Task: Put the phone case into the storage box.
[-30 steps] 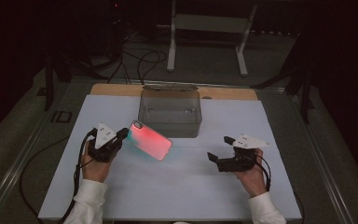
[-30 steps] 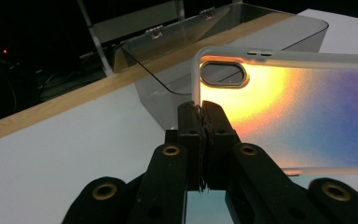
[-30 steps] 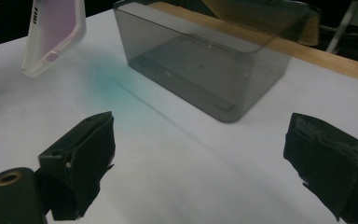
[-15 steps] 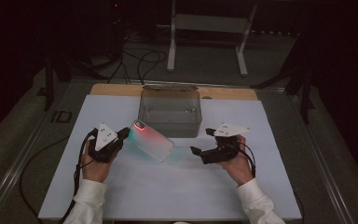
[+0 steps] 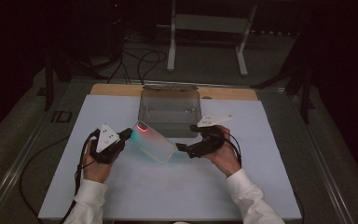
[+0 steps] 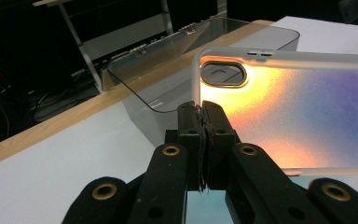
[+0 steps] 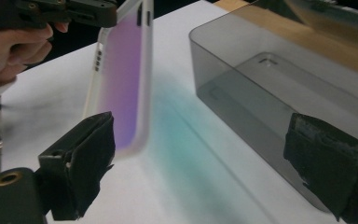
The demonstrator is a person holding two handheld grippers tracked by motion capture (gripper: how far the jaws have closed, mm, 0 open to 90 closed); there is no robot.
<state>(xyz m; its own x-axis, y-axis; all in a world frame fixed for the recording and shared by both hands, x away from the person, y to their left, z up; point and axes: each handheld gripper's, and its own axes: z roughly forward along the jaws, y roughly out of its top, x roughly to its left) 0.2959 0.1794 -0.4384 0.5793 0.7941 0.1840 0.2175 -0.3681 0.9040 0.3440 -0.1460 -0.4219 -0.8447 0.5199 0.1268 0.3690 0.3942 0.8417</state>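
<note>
Two hand-held grippers meet over the middle of the surface point(image 5: 121, 196). The left hand-held gripper point(image 5: 127, 134) has its jaws clamped tight on the top edge of a translucent phone case point(image 5: 153, 143), just beside the camera cutout, and holds the case tilted above the white sheet. The right hand-held gripper point(image 5: 181, 148) stands with its jaws spread wide at the case's opposite end, one jaw just beside that end. A smoky clear box point(image 5: 169, 106) sits near the far edge, right behind the case.
</note>
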